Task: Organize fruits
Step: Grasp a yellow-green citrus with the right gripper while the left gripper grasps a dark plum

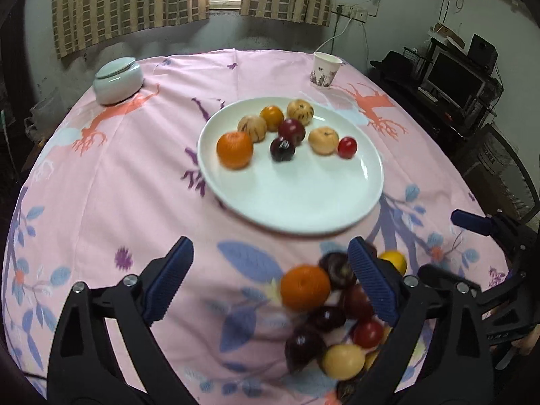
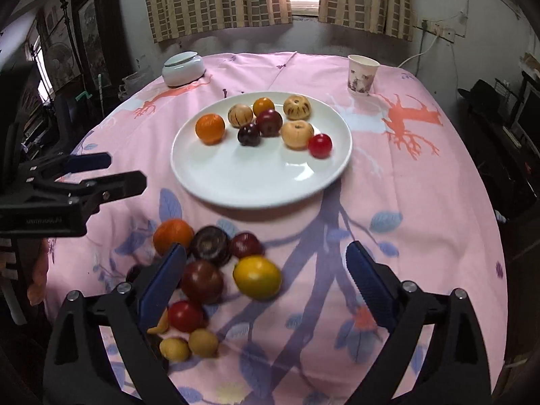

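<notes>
One white plate (image 2: 236, 185) sits mid-table, carrying seven fruits: two oranges, two tan fruits, two dark plums, one red fruit. A loose heap of fruit (image 2: 209, 270) lies toward the near edge; its count is unclear. One paper cup (image 2: 361, 75) and one lidded bowl (image 2: 183, 69) stand at the far edge.

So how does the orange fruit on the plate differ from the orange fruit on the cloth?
The orange fruit on the plate sits at the left end of a loose spread; the orange fruit on the cloth sits in a tight pile, touching a dark plum. Both are round and a similar orange.
</notes>
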`<act>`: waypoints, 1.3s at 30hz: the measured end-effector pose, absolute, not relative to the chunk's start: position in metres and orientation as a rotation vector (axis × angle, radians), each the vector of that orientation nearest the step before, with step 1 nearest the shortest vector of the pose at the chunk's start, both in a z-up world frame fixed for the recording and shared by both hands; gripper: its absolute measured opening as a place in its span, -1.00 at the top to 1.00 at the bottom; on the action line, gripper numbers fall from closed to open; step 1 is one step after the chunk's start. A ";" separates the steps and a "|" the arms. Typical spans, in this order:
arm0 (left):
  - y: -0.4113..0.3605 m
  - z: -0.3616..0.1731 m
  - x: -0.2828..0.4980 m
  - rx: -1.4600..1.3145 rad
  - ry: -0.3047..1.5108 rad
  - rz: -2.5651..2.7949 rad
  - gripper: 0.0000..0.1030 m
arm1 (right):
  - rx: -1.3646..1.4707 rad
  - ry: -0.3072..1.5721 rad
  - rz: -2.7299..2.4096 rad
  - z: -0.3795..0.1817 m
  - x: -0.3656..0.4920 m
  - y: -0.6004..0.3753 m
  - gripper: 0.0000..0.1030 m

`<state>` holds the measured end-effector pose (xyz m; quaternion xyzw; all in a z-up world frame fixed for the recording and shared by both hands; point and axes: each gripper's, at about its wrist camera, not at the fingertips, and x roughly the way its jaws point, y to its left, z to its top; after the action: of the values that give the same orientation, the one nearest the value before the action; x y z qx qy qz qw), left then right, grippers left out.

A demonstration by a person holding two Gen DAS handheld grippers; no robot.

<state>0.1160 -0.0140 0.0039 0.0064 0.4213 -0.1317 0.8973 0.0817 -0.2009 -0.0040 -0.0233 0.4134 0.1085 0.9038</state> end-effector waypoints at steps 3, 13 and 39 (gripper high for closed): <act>-0.005 -0.015 0.072 0.007 0.852 -0.195 -0.84 | -0.018 0.833 0.142 -0.017 0.052 -0.202 -0.86; 0.008 -0.032 0.033 0.015 0.868 -0.180 -0.84 | 0.047 0.830 0.175 -0.033 0.062 -0.211 -0.51; -0.017 -0.074 0.056 0.127 1.034 -0.146 -0.84 | 0.142 0.870 0.258 -0.033 0.036 -0.221 0.15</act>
<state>0.0561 -0.0171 -0.0739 0.0607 0.4933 -0.0698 0.8649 0.0361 -0.2212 -0.0330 0.0683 0.4199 0.1245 0.8964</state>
